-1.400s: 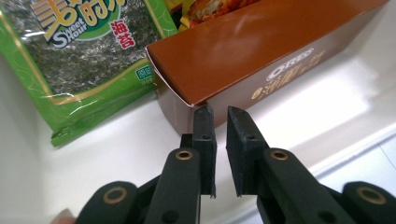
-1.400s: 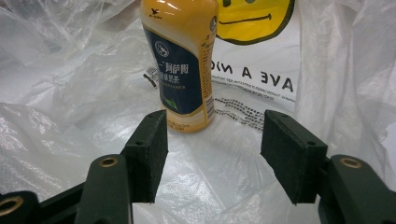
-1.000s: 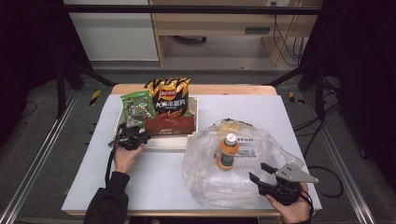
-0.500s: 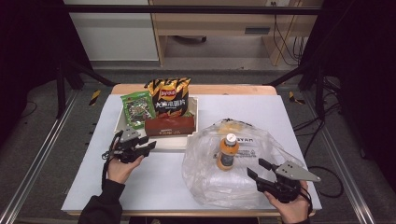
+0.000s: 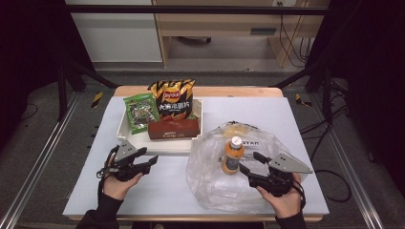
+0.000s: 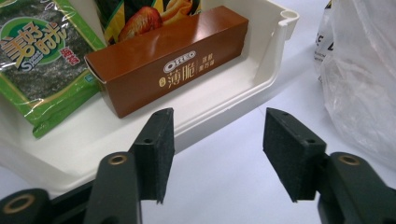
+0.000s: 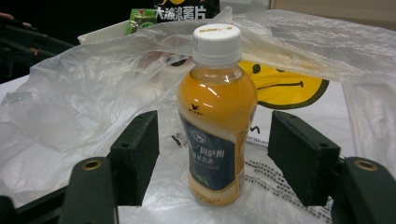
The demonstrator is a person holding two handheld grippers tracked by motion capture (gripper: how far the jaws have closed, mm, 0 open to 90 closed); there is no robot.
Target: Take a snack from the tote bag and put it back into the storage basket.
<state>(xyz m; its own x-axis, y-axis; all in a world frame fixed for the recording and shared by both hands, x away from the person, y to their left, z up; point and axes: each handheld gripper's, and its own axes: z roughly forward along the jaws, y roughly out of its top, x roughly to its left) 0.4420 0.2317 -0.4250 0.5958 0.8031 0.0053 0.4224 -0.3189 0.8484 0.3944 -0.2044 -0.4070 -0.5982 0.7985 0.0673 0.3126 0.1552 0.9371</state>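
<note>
A white tray [image 5: 125,125] at the back left holds a chips bag [image 5: 172,99], a green seaweed pack [image 5: 141,112] and a brown Oreo box [image 5: 173,128]. My left gripper [image 5: 149,161] hovers in front of the tray. Its jaws have just been opening and nothing is between them [image 6: 217,140]; the Oreo box [image 6: 173,65] lies ahead. An orange drink bottle [image 5: 232,155] stands upright on a clear plastic bag [image 5: 215,188]. My right gripper [image 5: 249,164] sits just before the bottle [image 7: 217,116]. Those jaws [image 7: 215,140] have also just been opening, with the pads apart from the bottle.
The seaweed pack [image 6: 37,60] leans at the tray's left, and the tray's corner wall [image 6: 275,51] rises between my left jaws and the bag [image 6: 364,79]. A smiley print [image 7: 285,88] shows behind the bottle. Bare white tabletop [image 5: 162,191] lies between both hands.
The left gripper has drawn back from the tray's front edge toward the person and its jaws have spread. The right gripper has shifted slightly up and left with wider jaws. The bottle stands as before.
</note>
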